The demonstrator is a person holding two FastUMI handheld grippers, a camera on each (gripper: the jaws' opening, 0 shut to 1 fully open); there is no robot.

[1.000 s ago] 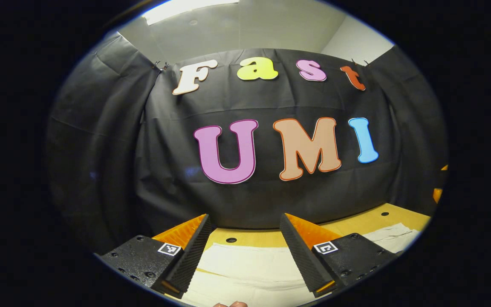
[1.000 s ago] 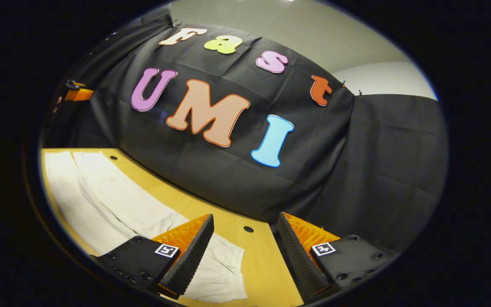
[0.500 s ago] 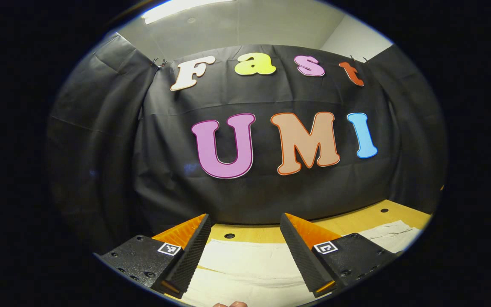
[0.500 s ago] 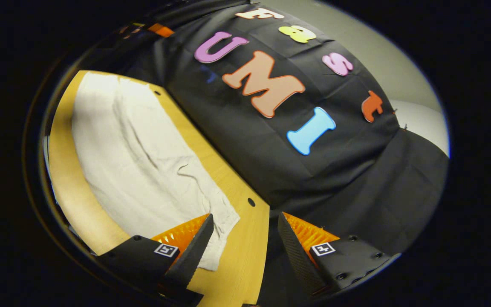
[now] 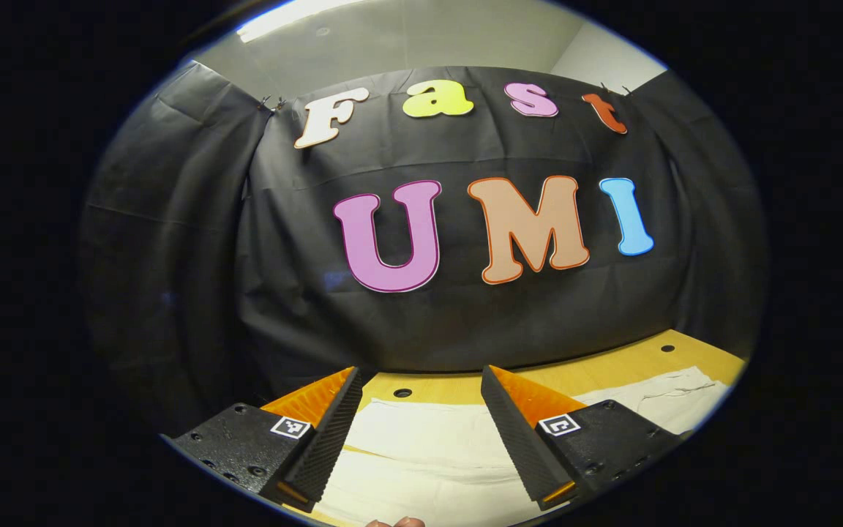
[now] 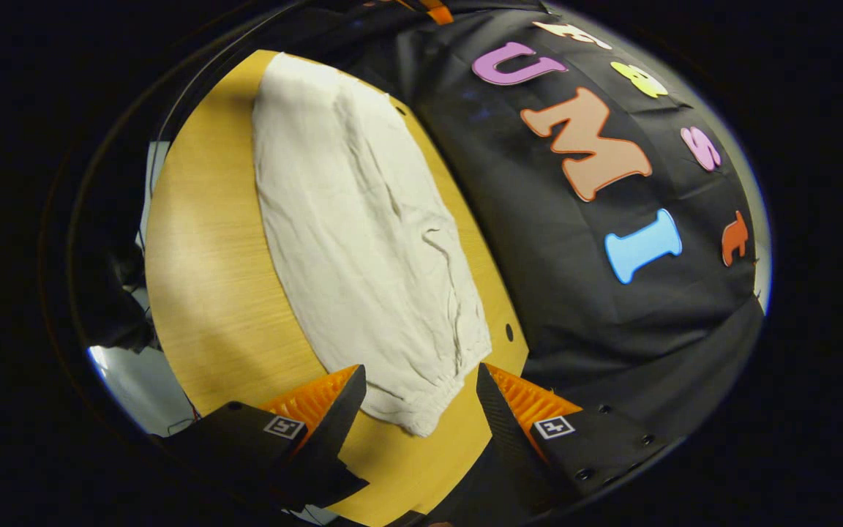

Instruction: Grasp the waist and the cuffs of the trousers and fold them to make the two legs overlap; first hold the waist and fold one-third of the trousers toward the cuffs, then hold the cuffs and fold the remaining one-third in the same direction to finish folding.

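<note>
- The trousers (image 6: 363, 241) lie flat along the table (image 6: 209, 278), apparently one leg over the other; both thirds remain unfolded.
- Your right gripper (image 6: 420, 399) hovers wide over their near end.
- Your left gripper (image 5: 421, 432), wide, holds nothing above them.

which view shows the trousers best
The right gripper view: the trousers lie along the wooden table, nearly full length, an elastic end between the open right gripper. The left gripper view catches just patches past the open left gripper.
</note>
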